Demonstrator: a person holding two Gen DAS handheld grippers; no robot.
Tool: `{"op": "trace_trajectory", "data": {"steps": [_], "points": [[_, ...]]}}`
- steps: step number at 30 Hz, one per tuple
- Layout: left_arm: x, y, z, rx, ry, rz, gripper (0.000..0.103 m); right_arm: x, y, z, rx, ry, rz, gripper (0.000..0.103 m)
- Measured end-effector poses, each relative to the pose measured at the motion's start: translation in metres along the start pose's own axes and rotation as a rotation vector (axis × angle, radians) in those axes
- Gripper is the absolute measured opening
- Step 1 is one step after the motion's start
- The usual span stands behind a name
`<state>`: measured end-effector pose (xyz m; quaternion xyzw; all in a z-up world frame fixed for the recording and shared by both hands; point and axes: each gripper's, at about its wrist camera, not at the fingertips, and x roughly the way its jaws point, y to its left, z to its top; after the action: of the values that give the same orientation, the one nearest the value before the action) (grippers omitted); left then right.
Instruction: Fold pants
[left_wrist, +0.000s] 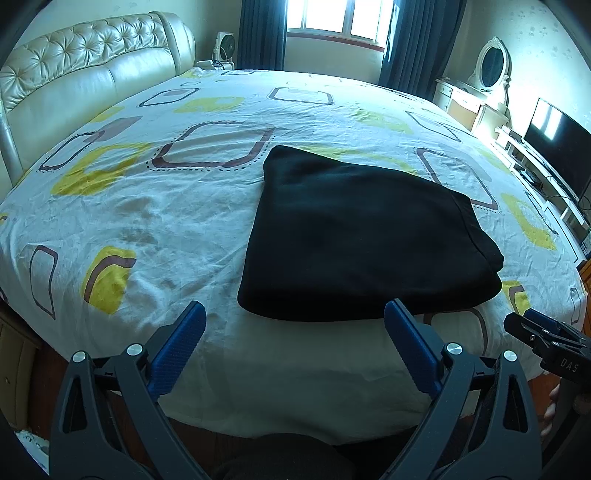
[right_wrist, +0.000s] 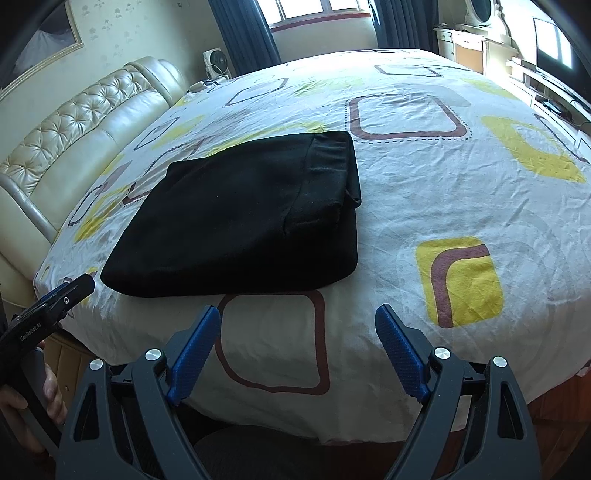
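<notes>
I'm looking at the black pants (left_wrist: 365, 236) lying folded into a thick rectangle on the patterned bedsheet (left_wrist: 147, 206), close to the bed's near edge, and their fabric is so dark I can't make out the layers beyond a waistband (right_wrist: 332, 155) on the right side. My left gripper (left_wrist: 293, 314) hangs with its jaws spread wide, just short of the pants' near edge and holding nothing. My right gripper (right_wrist: 297, 317) is equally wide apart over bare sheet, both grippers' bodies cut off by the frame.
</notes>
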<state>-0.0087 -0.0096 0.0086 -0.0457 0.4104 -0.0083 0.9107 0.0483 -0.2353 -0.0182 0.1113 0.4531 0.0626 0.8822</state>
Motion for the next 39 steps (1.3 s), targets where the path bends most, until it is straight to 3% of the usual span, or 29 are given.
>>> {"op": "trace_trajectory", "data": {"steps": [21, 33, 35, 37, 39], "points": [[-0.002, -0.007, 0.001, 0.03, -0.013, 0.022, 0.097, 0.005, 0.004, -0.004, -0.001, 0.027, 0.014, 0.085], [-0.017, -0.005, 0.011, 0.0, -0.061, -0.043, 0.1, 0.007, 0.004, -0.005, 0.0, 0.044, 0.023, 0.085], [-0.017, -0.001, 0.012, -0.032, -0.058, -0.009, 0.1, 0.007, 0.003, -0.005, 0.001, 0.044, 0.025, 0.085], [-0.015, 0.004, 0.014, -0.049, -0.047, 0.108, 0.1, 0.008, 0.002, -0.005, 0.007, 0.048, 0.028, 0.085], [-0.012, 0.01, 0.018, -0.039, -0.038, 0.114, 0.1, 0.01, 0.0, -0.005, 0.015, 0.055, 0.03, 0.085]]}}
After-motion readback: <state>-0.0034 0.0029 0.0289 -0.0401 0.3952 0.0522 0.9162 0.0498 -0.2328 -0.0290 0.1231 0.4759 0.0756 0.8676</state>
